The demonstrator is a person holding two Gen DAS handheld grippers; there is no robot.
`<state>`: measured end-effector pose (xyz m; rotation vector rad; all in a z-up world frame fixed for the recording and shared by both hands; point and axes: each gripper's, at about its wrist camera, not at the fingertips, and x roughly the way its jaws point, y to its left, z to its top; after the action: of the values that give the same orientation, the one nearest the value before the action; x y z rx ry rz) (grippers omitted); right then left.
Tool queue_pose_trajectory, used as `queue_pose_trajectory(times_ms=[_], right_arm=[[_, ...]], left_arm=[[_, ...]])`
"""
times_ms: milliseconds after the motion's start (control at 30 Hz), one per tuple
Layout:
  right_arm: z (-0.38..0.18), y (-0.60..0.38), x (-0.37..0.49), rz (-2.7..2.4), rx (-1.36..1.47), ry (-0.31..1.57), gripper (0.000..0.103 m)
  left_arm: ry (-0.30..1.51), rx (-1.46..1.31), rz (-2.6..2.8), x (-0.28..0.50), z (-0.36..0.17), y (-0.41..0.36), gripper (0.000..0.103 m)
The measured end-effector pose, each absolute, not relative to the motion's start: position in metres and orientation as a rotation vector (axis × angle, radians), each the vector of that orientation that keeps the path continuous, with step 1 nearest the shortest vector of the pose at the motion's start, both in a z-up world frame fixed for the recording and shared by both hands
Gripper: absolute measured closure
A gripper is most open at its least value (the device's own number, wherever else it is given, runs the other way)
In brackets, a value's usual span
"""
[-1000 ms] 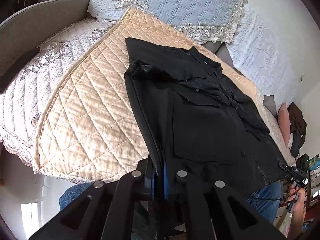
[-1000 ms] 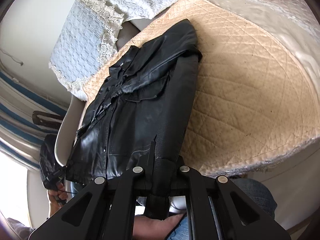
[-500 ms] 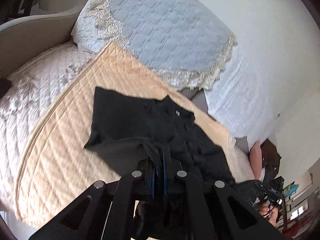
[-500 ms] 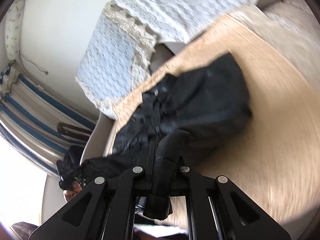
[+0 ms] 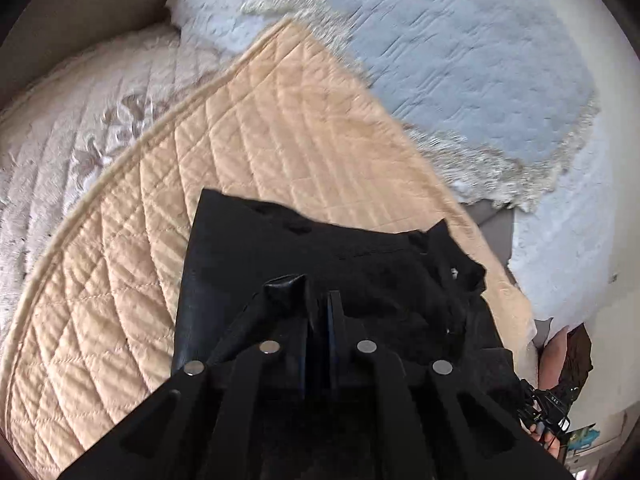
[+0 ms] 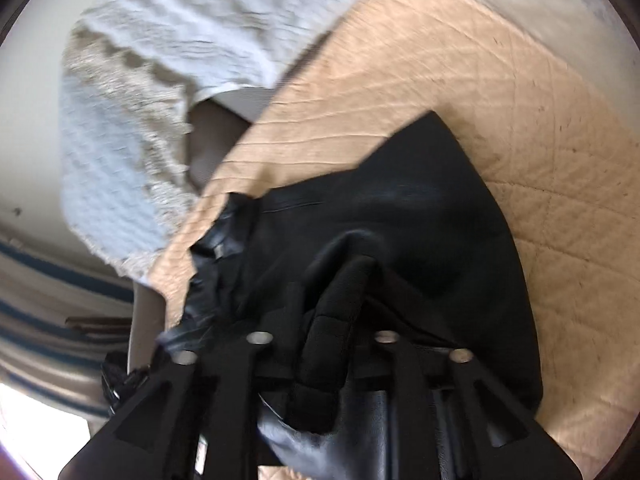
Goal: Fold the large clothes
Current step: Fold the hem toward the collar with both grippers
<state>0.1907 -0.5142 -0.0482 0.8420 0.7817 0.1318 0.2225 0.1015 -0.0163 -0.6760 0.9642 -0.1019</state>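
Hem now carried over the black leather jacket: left tongs clenched on it, right tongs opening around its folded edge, fold nearly laid.

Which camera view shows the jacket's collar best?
The left wrist view: the black jacket shows its collar sharply against the peach quilt. The right wrist view shows the collar motion-blurred.
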Motion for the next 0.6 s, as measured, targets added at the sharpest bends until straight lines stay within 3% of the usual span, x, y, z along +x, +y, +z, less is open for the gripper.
queue_pose_trajectory(times_ms=[67,133,200,267,367,600], right_arm=[[-0.043,-0.516,0.183,0.165,0.856,0.739,0.051],[-0.031,-0.517,0.170,0.209,0.828,0.681,0.044],[-0.017,-0.517,0.158,0.205,0.737,0.633,0.044],[-0.007,-0.516,0.151,0.158,0.634,0.608,0.044],[-0.002,-0.512,0.158,0.126,0.509,0.626,0.044],[-0.017,-0.497,0.209,0.088,0.306,0.777,0.044]], left_arm=[[0.955,-0.679,-0.097,0.222,-0.015,0.107,0.089],[0.918,-0.673,-0.099,0.216,-0.007,0.113,0.077],[0.888,-0.637,-0.096,0.211,0.002,0.116,0.054],[0.876,-0.583,-0.100,0.211,0.009,0.114,0.045],[0.907,-0.501,-0.129,0.223,0.011,0.106,0.039],[1.039,-0.322,-0.153,0.274,-0.008,0.071,0.039]])
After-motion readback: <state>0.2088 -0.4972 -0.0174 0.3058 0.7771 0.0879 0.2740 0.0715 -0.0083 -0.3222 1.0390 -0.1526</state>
